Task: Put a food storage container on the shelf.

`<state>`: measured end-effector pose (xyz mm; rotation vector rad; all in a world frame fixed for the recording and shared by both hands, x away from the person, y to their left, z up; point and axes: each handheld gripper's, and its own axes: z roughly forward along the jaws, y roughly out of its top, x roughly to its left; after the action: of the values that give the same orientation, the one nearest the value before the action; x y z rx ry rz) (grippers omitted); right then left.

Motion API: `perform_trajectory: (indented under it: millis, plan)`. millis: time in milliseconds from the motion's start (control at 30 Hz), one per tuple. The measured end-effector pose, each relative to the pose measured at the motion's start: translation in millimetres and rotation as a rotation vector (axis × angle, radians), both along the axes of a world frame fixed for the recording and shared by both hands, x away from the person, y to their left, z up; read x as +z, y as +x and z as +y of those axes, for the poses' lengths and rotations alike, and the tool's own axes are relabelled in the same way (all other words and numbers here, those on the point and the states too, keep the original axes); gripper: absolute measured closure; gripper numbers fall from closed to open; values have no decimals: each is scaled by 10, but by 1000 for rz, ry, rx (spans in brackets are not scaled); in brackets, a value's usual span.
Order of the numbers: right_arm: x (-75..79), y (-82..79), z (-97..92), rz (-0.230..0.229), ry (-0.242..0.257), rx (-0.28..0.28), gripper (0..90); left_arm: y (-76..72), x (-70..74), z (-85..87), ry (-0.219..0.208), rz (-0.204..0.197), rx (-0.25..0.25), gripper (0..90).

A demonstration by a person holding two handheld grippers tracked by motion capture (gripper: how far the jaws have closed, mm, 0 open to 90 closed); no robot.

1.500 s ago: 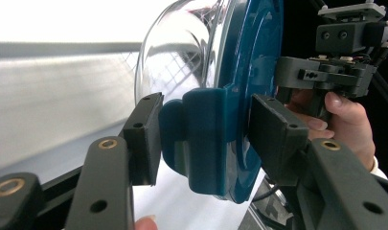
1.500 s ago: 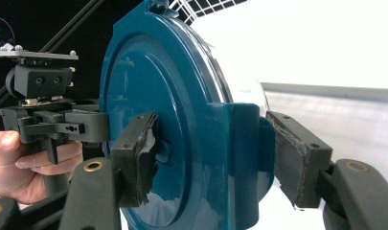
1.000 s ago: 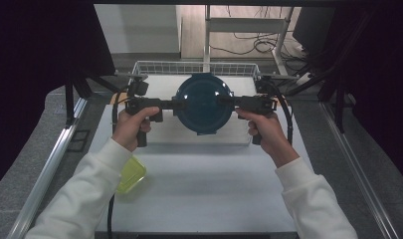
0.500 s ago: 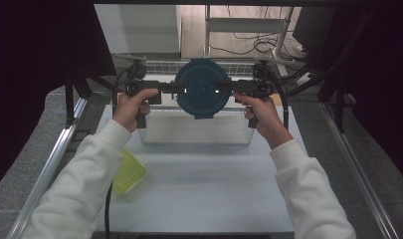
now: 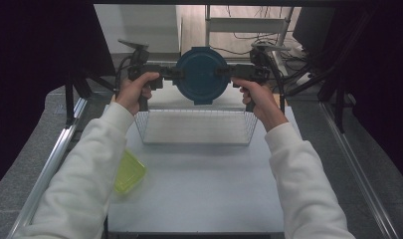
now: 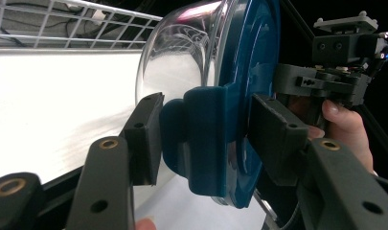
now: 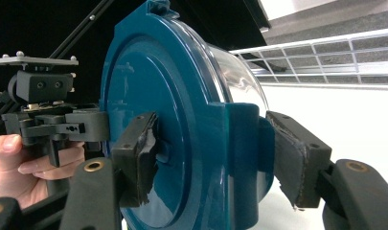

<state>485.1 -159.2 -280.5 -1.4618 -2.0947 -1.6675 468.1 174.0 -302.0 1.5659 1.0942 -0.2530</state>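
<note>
Between the jaws of the left gripper (image 6: 201, 139): a blue clip tab on the rim of a lidded glass bowl (image 5: 202, 74), pinched from both faces. Right gripper (image 7: 211, 158) does the same on the opposite tab, pads pressed either side of it. Two-sided hold at 9 and 3 o'clock of the lid (image 7: 148, 96) — my reading is that this keeps the round container balanced and the lid seated during carrying

Bowl is off the table, held with the lid facing the person and the clear glass body (image 6: 182, 62) pointing away, so it is turned on its side rather than level. Seen from the high view it hangs above and just beyond the far edge of the wire basket (image 5: 196, 142), at 12 o'clock from it

Basket sits on the white table (image 5: 199, 194), toward the far end. A yellow-green container (image 5: 129, 172) lies at about 8 o'clock from the basket, partly under the left sleeve, well apart from the bowl

Judgement: a transfer is in hand, destination not evident
</note>
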Motion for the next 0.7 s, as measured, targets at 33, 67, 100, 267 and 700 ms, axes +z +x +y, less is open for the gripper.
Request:
perform_trajectory:
  millis: [33,67,100,267,700]
  plan:
    - [0,0,0,0,0,0,379,0,0,0,0,0,0,479]
    - [-19,45,2,16,-3,1,379,33,-31,0,-2,10,0,480]
    - [-19,45,2,16,-3,1,379,33,-31,0,-2,10,0,479]
    - [-93,117,2,43,-1,1,379,93,-101,-1,-1,30,3,479]
    - [-228,310,29,154,33,-46,376,303,-215,20,-47,142,29,472]
